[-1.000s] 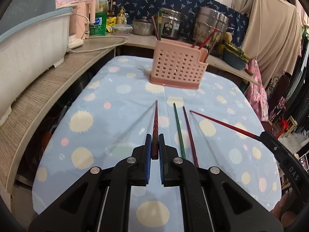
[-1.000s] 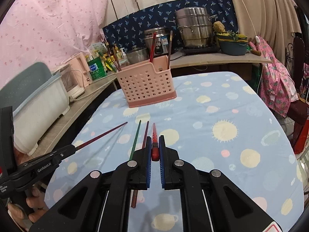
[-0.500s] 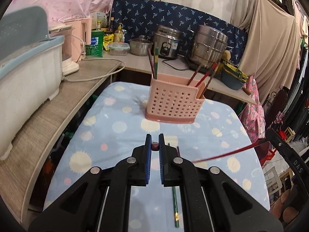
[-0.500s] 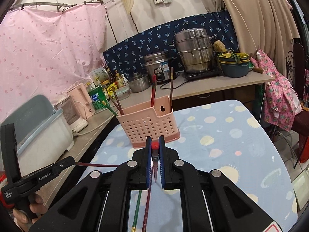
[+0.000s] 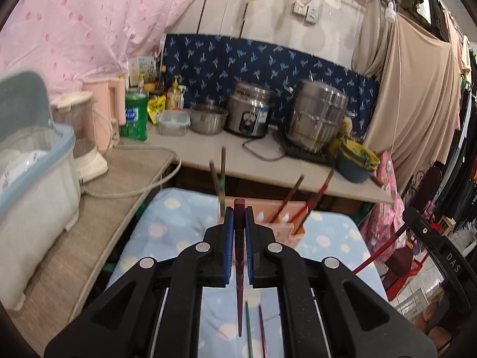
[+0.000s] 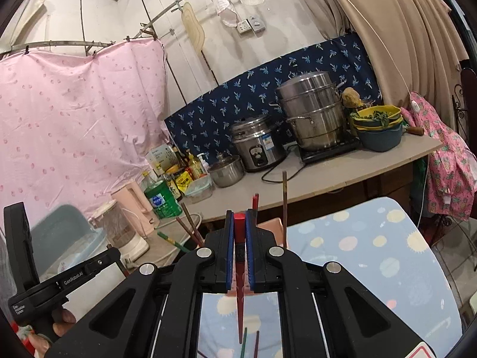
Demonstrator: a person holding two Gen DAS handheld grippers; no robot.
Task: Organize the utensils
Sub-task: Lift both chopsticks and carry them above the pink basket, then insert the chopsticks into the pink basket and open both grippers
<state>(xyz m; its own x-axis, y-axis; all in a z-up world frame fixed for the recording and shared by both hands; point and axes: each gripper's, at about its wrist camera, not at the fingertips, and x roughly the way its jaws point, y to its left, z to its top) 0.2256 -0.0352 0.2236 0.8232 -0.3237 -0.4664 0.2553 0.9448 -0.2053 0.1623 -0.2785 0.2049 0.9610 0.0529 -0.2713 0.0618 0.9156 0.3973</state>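
The left gripper [image 5: 237, 232] is clamped on a dark red chopstick [image 5: 239, 283] that stands nearly upright between the blue pads, blunt end above the jaws and tip hanging below them. Under that tip, a green chopstick [image 5: 248, 328] and a maroon chopstick [image 5: 261, 331] lie side by side on the spotted blue tablecloth [image 5: 167, 226]. Just beyond the jaws sits the pink utensil basket [image 5: 281, 231], with several chopsticks standing in it.

The right gripper [image 6: 238, 235] is closed on a bright red chopstick [image 6: 239, 286], also nearly upright, its tip below the jaws over the same two loose sticks. The basket [image 6: 272, 226] shows just beyond, mostly hidden by the jaws.
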